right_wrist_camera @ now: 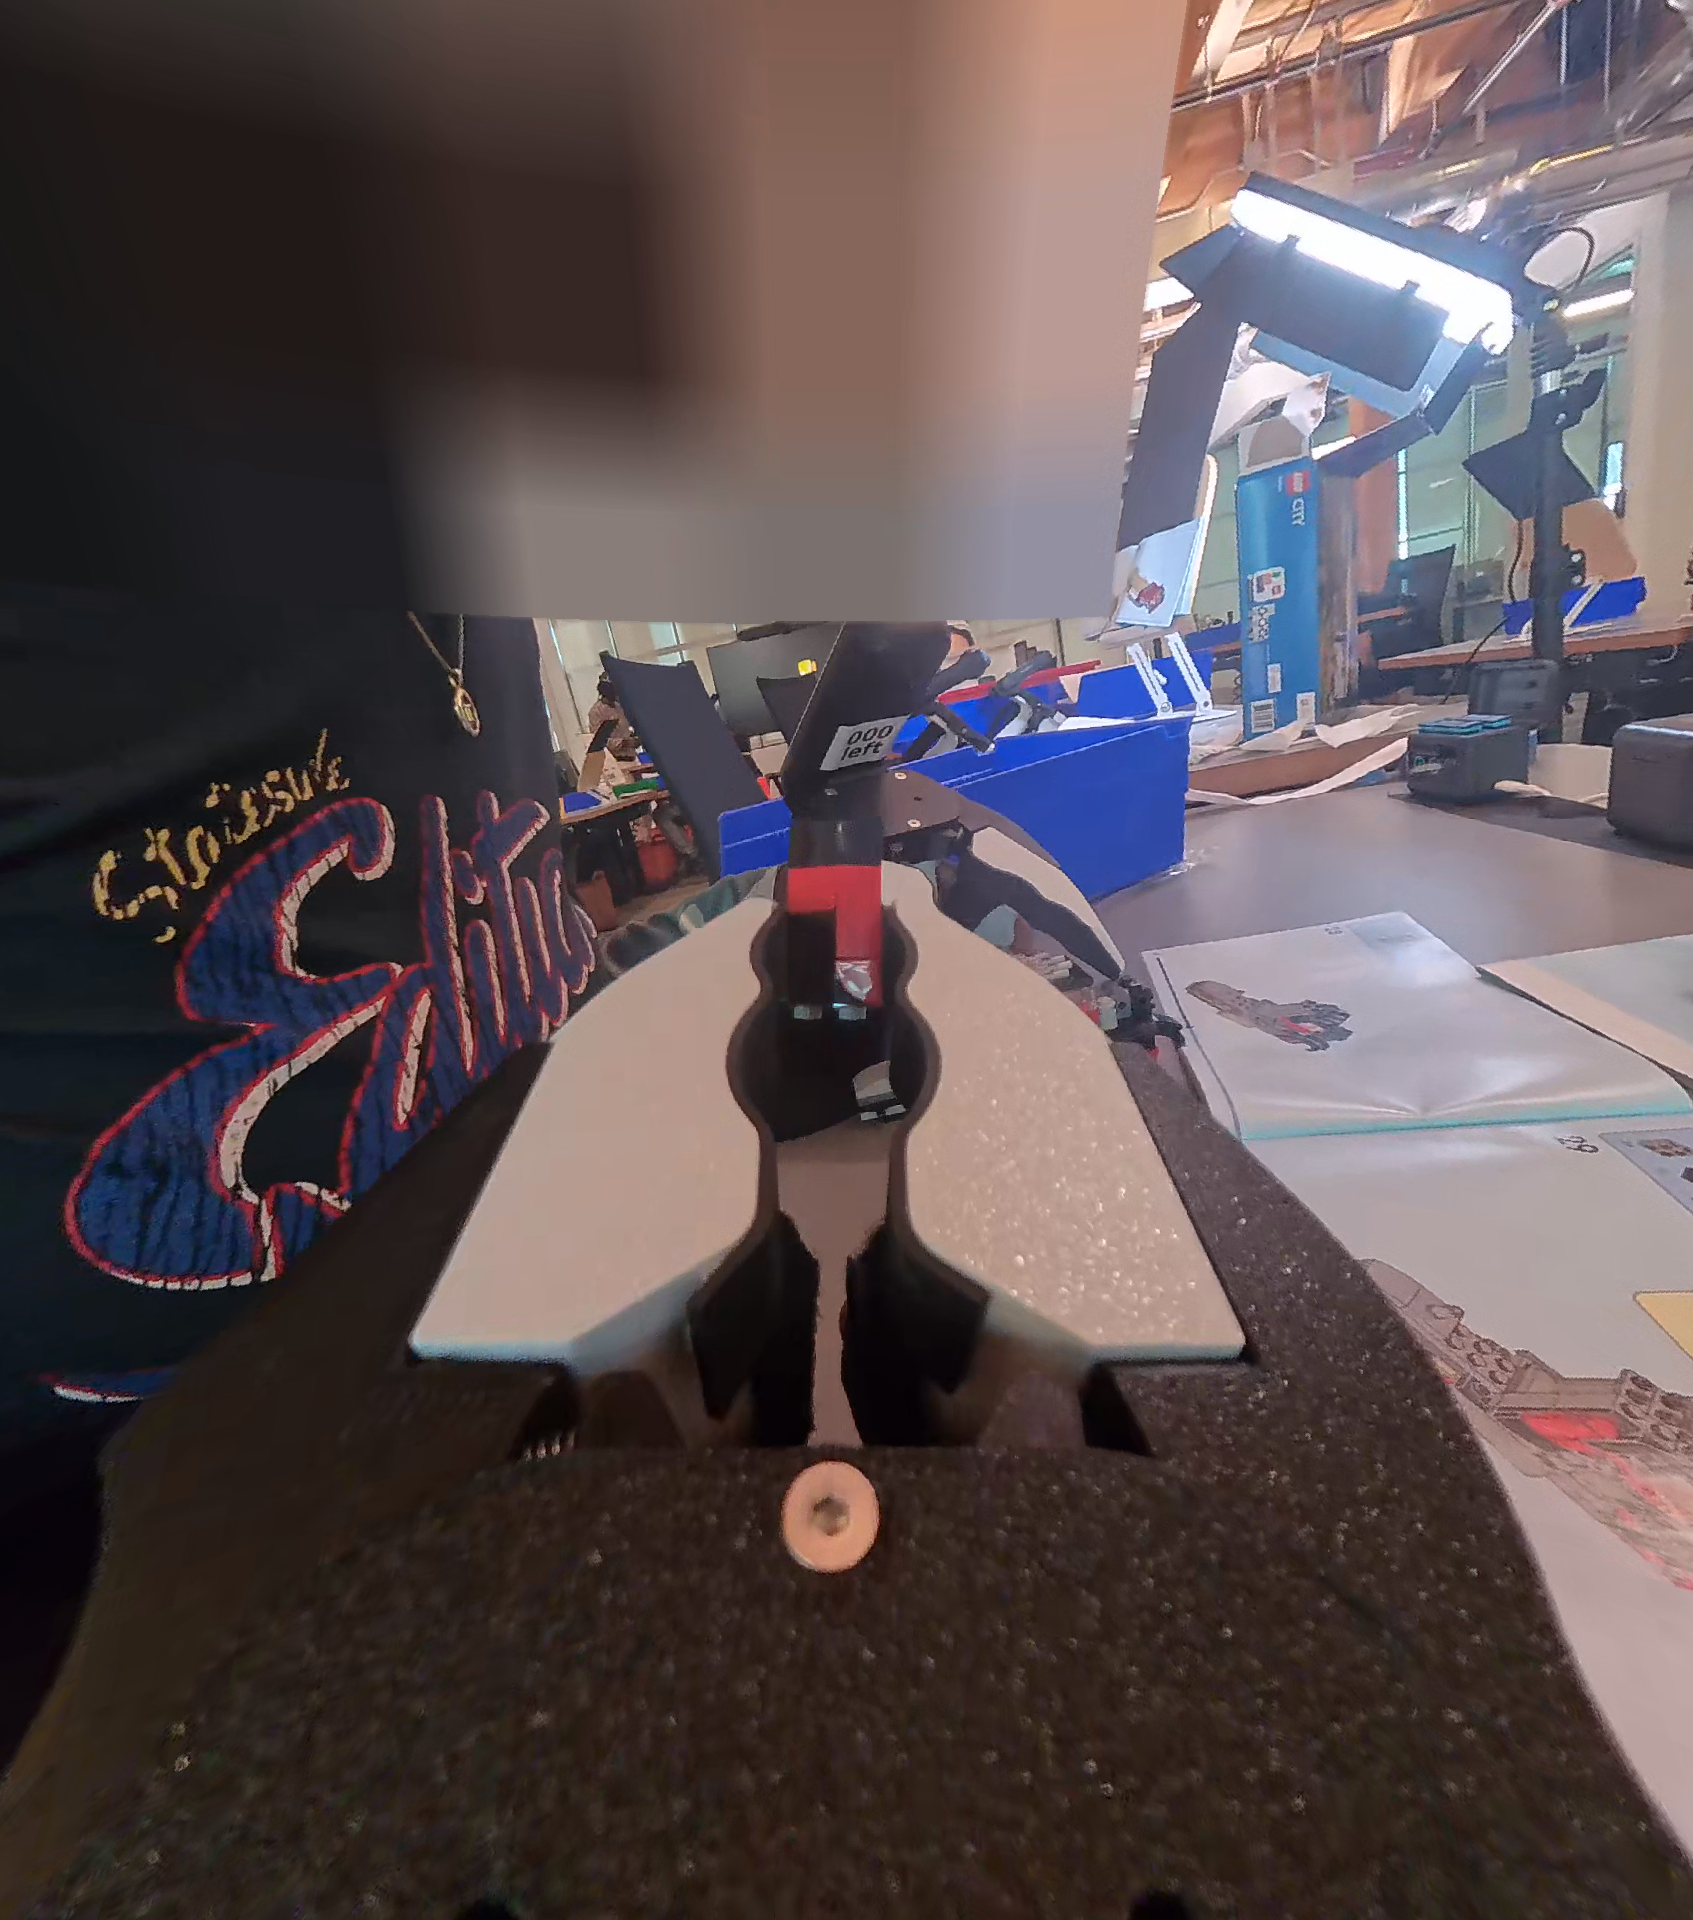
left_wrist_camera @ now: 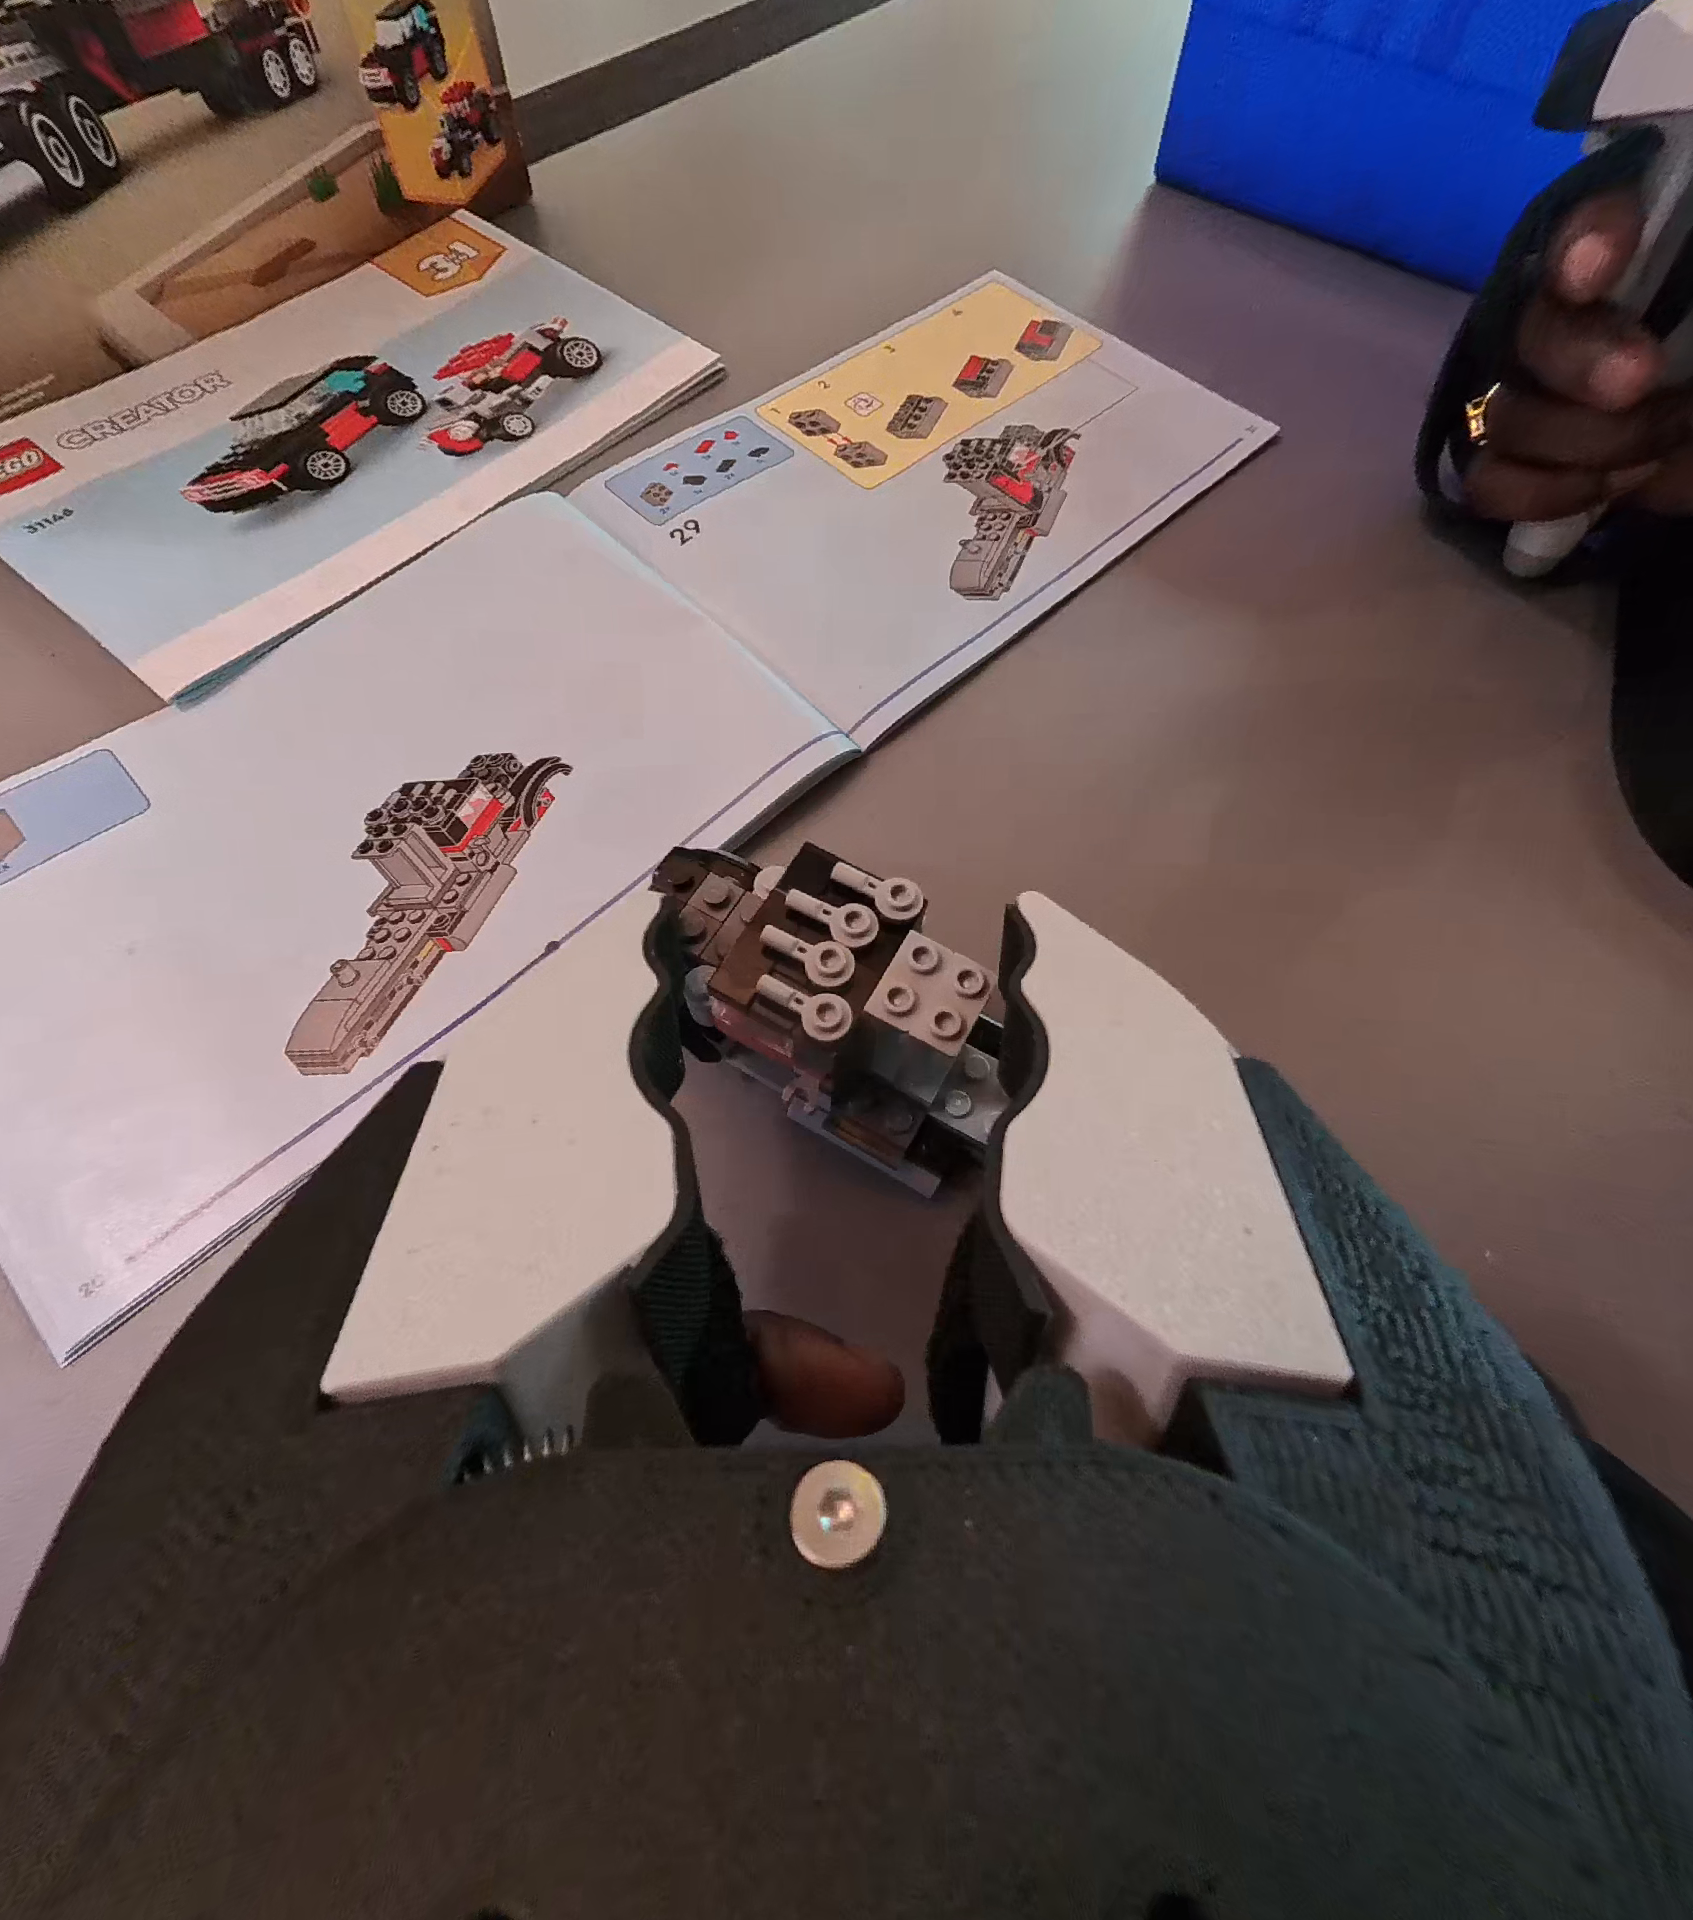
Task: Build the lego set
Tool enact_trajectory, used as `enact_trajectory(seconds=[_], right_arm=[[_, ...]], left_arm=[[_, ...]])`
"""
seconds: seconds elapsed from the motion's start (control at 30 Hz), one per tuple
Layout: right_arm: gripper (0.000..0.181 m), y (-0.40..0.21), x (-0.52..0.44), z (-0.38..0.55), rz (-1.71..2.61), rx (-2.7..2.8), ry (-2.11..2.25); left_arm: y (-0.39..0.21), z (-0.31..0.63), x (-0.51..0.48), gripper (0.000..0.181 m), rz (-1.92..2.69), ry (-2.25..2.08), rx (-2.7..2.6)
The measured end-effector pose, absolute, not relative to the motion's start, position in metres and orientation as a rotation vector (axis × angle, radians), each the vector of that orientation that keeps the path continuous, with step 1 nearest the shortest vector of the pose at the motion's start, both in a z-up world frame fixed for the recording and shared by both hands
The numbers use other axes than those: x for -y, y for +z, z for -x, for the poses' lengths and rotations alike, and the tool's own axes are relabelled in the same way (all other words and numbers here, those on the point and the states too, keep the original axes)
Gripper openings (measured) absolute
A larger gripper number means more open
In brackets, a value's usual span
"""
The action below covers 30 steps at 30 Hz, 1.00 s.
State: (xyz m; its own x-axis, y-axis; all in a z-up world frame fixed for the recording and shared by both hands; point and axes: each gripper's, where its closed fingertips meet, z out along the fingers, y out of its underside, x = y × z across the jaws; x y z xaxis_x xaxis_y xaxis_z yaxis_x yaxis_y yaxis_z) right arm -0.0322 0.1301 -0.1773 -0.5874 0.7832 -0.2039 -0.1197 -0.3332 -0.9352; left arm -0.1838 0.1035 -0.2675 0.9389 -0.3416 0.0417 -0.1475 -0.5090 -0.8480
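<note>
The half-built lego model (left_wrist_camera: 826, 1023), a stubby block of dark and grey bricks with a row of four light-grey pins on top beside a four-stud grey plate, sits between the fingers of the left hand-held gripper (left_wrist_camera: 837, 997), just off the near edge of the open instruction booklet (left_wrist_camera: 530, 665). The jaws stand moderately wide around it; whether the pads truly press its sides I cannot tell, though they look touching or nearly so.

The right hand-held gripper (right_wrist_camera: 826, 956) is closed narrow on a small red-and-black piece (right_wrist_camera: 826, 914), held up off the worktop (left_wrist_camera: 1341, 779) and pointing away from the model.

I judge the model light and stiff, but fragile at its joints: the pins and the thin dark curved piece at its far end would likely pop off under a sideways squeeze. The safest hold is across the flat brick sides low on the body, with any new piece pressed straight down onto the studs.

A second, closed booklet (left_wrist_camera: 302, 457) and the set's box (left_wrist_camera: 146, 135) lie toward the far left corner; a blue bin (left_wrist_camera: 1341, 125) stands at the far right.
</note>
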Motion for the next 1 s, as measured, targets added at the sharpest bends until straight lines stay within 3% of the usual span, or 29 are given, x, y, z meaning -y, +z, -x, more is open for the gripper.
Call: enact_trajectory(seconds=[0.13,0.47,0.9,1.0], right_arm=[[0.017,-0.178,-0.131,0.033,0.906,1.299,1.980],[0.016,-0.177,-0.130,0.033,0.896,1.301,1.983],[0.017,-0.183,-0.116,0.035,0.873,1.411,1.927],[0.017,-0.185,-0.112,0.035,0.867,1.442,1.909]], left_arm=[[-0.262,0.184,-0.103,0.061,2.077,-0.293,-0.326],[-0.253,0.175,-0.096,0.088,2.016,-0.471,-0.340],[-0.258,0.181,-0.099,0.075,2.052,-0.322,-0.340],[-0.261,0.181,-0.100,0.058,2.075,-0.214,-0.389]])
